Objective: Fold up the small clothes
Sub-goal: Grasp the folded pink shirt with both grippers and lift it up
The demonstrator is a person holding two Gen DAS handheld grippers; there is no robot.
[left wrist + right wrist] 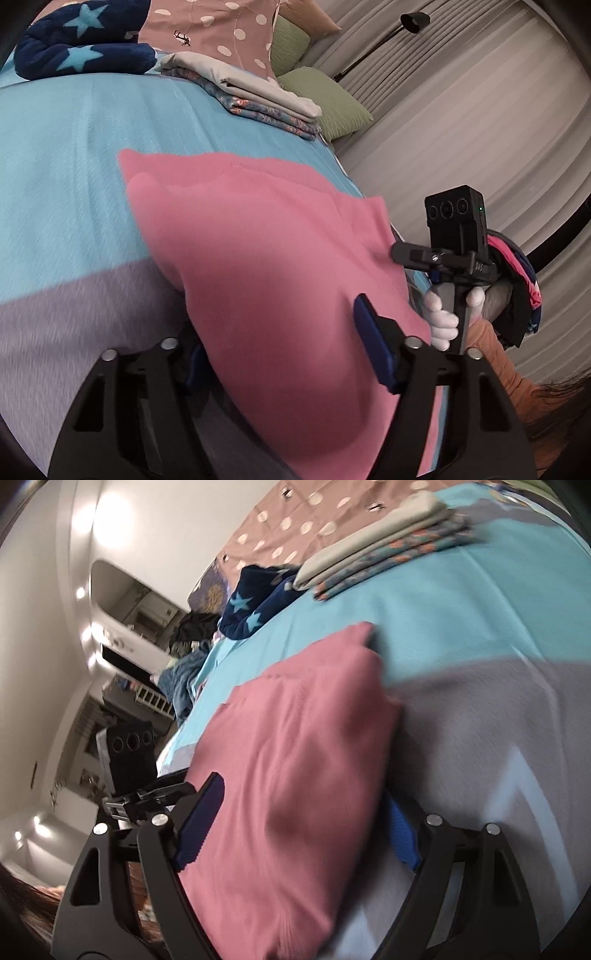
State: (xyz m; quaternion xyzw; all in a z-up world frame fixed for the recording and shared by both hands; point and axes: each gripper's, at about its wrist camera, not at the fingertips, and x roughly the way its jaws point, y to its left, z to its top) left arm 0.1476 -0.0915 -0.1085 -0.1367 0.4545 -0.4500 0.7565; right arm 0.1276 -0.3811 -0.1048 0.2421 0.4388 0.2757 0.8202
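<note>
Cloth fills the lower middle of both views: a pink garment (280, 266) lies on the bed (74, 155), over the blue and grey bands of the bedspread, its far edge flat in the middle of the frame and its near edge bunched up between the fingers of each tool. The left tool (284, 347) has the near hem running between its blue pads (369, 332) — the fabric drapes over the left pad and hides it, so I cannot tell whether the pads press on it or merely straddle it. The right tool (299, 823) stands wide, its blue pads either side of the pink fold; here too the cloth bulges between them, and whether it is pinched I cannot say.

Both tools sit along the same near edge, side by side, which reads to me as taking two corners so the hem can be carried over evenly. In the left wrist view the person's hand (443, 314) shows at lower right, wrapped round the other tool's handle.

At the upper middle of that view a stack of folded clothes (258, 99) lies well apart from the pink piece, probably put there to keep the working patch free. A navy star blanket (81, 48) lies at upper left.
</note>
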